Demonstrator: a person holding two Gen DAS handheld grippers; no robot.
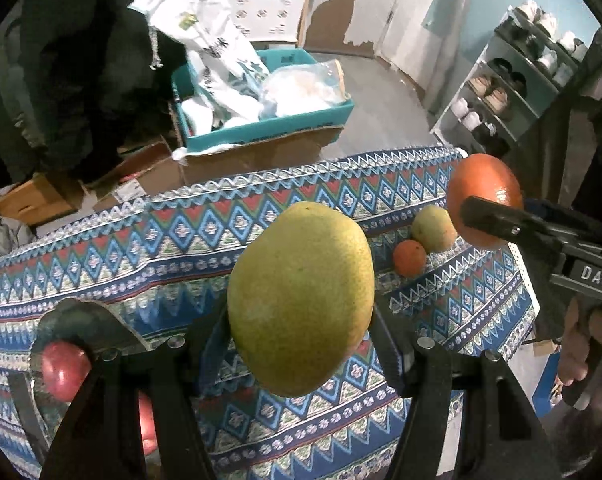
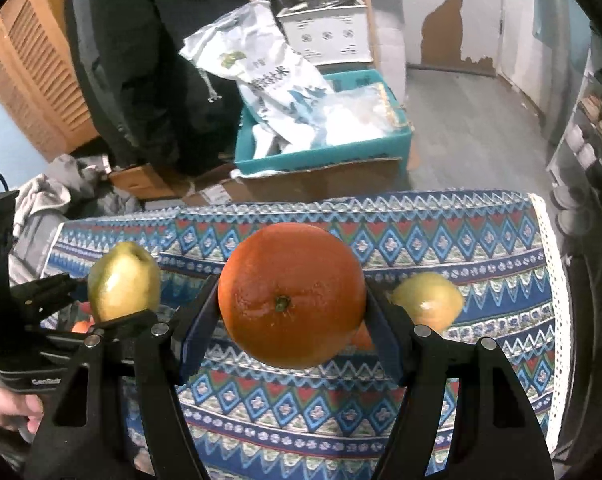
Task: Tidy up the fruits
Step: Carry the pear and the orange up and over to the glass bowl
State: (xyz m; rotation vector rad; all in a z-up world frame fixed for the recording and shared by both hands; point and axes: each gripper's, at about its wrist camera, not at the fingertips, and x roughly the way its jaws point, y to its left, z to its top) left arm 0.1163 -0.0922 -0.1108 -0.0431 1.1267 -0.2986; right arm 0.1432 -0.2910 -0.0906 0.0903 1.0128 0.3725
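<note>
My left gripper is shut on a large green-yellow mango and holds it above the patterned tablecloth. My right gripper is shut on a big orange, also held in the air; it shows in the left wrist view at the right. The held mango shows in the right wrist view at the left. On the cloth lie a second mango and a small orange. Red apples lie at the lower left, partly hidden.
Beyond the table's far edge stand a teal crate with white bags on a cardboard box. A shoe rack stands at the right. The table's right edge has a lace trim.
</note>
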